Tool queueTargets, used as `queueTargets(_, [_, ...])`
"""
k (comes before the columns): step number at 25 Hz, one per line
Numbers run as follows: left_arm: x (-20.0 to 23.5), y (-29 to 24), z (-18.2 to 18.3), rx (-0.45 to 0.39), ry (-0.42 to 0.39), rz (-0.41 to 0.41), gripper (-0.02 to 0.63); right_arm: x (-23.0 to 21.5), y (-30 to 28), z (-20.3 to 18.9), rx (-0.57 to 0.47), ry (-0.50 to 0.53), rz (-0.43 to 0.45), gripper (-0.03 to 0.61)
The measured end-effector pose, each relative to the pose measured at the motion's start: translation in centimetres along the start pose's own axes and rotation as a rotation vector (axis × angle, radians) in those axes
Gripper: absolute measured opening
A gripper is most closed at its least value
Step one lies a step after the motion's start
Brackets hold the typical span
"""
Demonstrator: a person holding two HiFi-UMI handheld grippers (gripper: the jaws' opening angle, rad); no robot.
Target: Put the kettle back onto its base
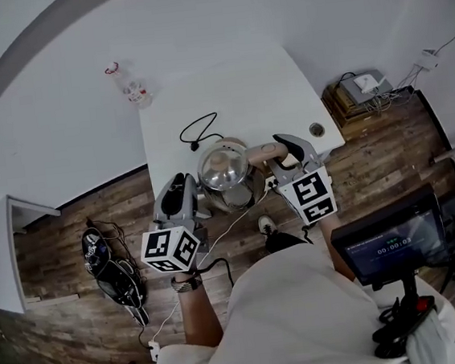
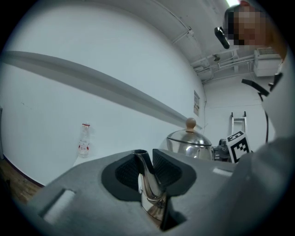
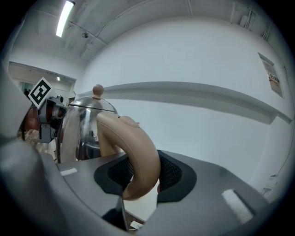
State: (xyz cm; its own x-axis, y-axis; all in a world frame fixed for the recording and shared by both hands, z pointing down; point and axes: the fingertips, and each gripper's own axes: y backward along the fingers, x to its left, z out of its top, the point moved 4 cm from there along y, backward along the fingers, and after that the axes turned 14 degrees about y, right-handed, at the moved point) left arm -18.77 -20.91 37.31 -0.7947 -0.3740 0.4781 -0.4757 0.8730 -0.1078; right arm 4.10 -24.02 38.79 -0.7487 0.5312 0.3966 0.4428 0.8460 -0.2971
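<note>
Steel kettle (image 1: 225, 173), spout (image 2: 150, 186) in left hand-held gripper (image 2: 147, 167), handle (image 3: 140, 150) in right hand-held gripper (image 3: 142, 171)

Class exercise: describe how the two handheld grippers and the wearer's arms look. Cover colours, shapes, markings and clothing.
The left gripper and right gripper have moulded grey bodies. Each carries a marker cube printed with black-and-white squares, and each jaw is lined with a black ribbed pad. The person wears a white short-sleeved shirt and a wristwatch on the left wrist.

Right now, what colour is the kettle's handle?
The handle is beige; the right gripper view shows it best.
</note>
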Motion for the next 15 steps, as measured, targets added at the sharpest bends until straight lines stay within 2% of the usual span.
queueTargets(7, [3.4, -5.3, -1.1, -0.002, 0.001, 0.039, 0.080, -1.8, -5.8, -2.6, 0.029, 0.012, 0.054, 0.133])
queueTargets(11, [7.2, -10.3, -1.8, -0.001, 0.003, 0.052, 0.080, -3.4, -12.1, -4.8, 0.076, 0.018, 0.102, 0.133])
queueTargets(15, [9.5, -13.2, -2.7, -0.011, 0.011, 0.100, 0.080, -4.1, -15.7, -6.6, 0.104, 0.028, 0.147, 0.133])
